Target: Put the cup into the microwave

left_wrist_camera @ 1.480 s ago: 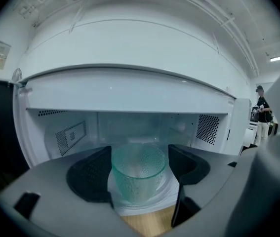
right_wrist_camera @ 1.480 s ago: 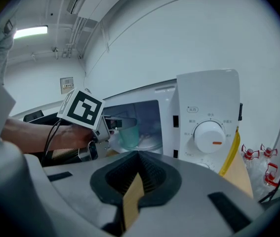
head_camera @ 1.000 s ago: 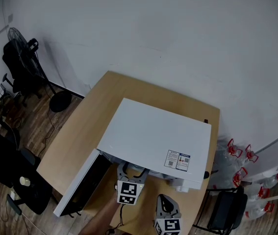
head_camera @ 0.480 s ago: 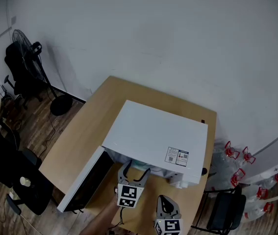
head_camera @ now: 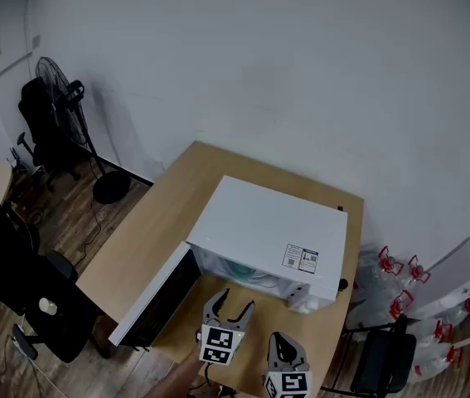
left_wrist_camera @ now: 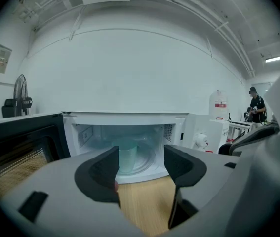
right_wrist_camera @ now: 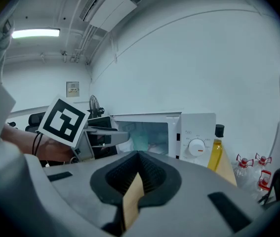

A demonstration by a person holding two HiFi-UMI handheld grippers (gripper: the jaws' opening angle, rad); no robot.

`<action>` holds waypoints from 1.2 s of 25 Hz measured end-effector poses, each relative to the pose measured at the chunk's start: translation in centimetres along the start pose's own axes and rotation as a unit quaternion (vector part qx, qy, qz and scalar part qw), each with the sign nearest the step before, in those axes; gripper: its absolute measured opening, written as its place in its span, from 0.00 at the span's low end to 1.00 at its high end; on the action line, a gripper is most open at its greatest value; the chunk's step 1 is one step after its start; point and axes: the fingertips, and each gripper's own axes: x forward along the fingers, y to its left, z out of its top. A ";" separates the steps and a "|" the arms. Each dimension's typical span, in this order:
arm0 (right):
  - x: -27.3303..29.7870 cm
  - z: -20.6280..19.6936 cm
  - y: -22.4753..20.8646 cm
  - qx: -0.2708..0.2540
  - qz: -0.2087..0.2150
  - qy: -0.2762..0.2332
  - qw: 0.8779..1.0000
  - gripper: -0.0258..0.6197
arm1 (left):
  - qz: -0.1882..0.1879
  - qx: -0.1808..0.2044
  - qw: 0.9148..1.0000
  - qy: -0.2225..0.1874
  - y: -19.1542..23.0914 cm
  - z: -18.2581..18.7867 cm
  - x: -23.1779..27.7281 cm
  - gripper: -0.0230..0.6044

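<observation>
We judge the main job done: the cup (left_wrist_camera: 126, 159) stands inside the microwave (head_camera: 268, 222), clear of our left gripper (left_wrist_camera: 140, 168), whose wide-apart jaws are closing with nothing between them. Our right gripper (right_wrist_camera: 139, 157) is closed and empty. The door (head_camera: 156, 297) hangs open; shutting it may be all that remains.

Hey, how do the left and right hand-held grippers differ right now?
The left hand-held gripper has its jaws apart, closing, with nothing between them; the right hand-held gripper has its jaws together. The left one faces the cup inside the open microwave; the right one sits further back, nearer the person. Both are empty and carry a marker cube.
</observation>
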 end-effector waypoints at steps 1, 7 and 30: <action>-0.4 0.1 0.1 0.000 0.000 -0.003 1.000 0.07 | 0.001 0.000 1.000 0.000 -0.3 -0.1 -0.7 0.52; -2.9 0.6 1.4 -0.010 0.009 -0.020 1.000 0.07 | 0.012 -0.005 1.000 0.000 -1.7 -0.7 -5.3 0.43; -16.8 -2.5 7.1 -0.035 0.045 -0.061 0.996 0.07 | 0.025 0.003 1.000 -0.012 -11.7 -4.8 -23.7 0.14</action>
